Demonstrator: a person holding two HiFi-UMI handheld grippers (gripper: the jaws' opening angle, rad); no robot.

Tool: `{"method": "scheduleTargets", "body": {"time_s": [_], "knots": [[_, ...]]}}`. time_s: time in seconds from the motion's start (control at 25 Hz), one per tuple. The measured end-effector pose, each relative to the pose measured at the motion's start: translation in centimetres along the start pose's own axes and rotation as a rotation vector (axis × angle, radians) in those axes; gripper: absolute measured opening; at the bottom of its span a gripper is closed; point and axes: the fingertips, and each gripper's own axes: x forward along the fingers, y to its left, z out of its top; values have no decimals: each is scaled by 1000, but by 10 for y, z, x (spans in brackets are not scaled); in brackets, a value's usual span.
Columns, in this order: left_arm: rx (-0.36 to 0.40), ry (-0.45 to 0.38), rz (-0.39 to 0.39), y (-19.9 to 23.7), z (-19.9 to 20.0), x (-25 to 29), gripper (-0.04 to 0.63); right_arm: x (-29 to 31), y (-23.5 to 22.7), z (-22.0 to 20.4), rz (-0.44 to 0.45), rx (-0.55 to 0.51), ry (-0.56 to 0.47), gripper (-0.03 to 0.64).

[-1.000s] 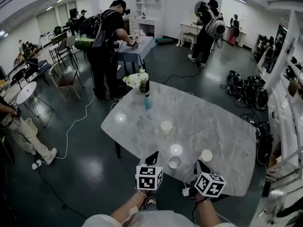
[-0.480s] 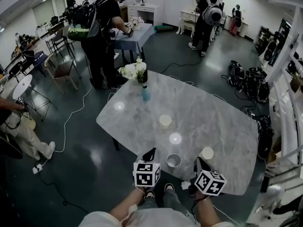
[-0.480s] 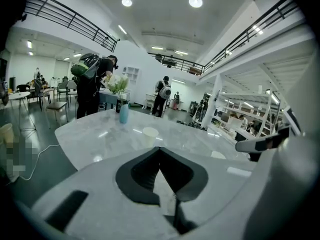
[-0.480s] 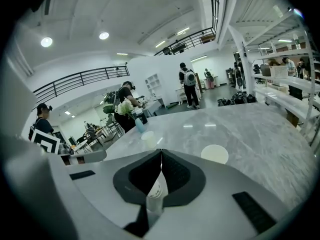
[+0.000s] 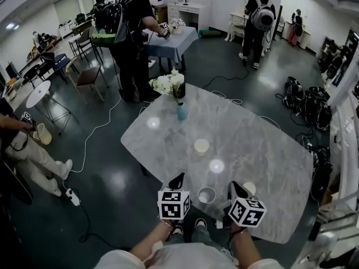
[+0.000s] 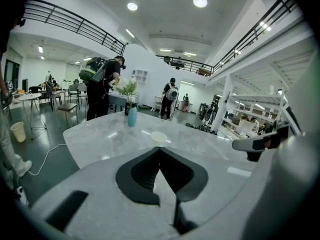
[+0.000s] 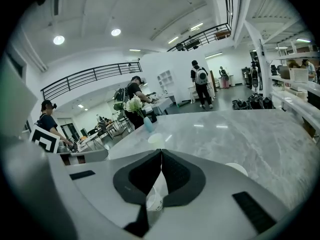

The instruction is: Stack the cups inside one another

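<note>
Three cups [image 5: 201, 146] apart on worktop [image 5: 275, 150], none nested | left tongs [image 5: 177, 181], right tongs [image 5: 234, 188] closed, empty, poised for first pick.

Nothing here can be read: no words, brand names or numbers show on the table, the cups, the vase or the far walls. The only sign-like marks are black-and-white square patterns. One set is on the white marker cube at seven o'clock [image 5: 174, 205] off the near table edge. The other is on the second white marker cube at five o'clock [image 5: 247, 212]. They are coded blocks, not letters or digits. Anything printed on the people's bags or the furniture at twelve o'clock is too small and blurred to make out.
</note>
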Motion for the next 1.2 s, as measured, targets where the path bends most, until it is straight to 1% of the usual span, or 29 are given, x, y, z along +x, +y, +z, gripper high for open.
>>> {"method": "scheduleTargets", "body": {"time_s": [0.2,0.36,0.6,0.92,1.2], "knots": [[-1,20,17,0,-8,5,-5,7,-6,0,17,1,11,8],[-8,19,35,4,-4,9,-5,15,-2,8,71,-14,18,8],[-22,11,85,11,5,17,-5,39,2,24,134,-85,29,9],[-30,10,149,27,13,29,-5,82,19,39,231,-191,59,11],[-45,18,201,40,15,45,-5,123,29,36,311,-269,109,11]]}}
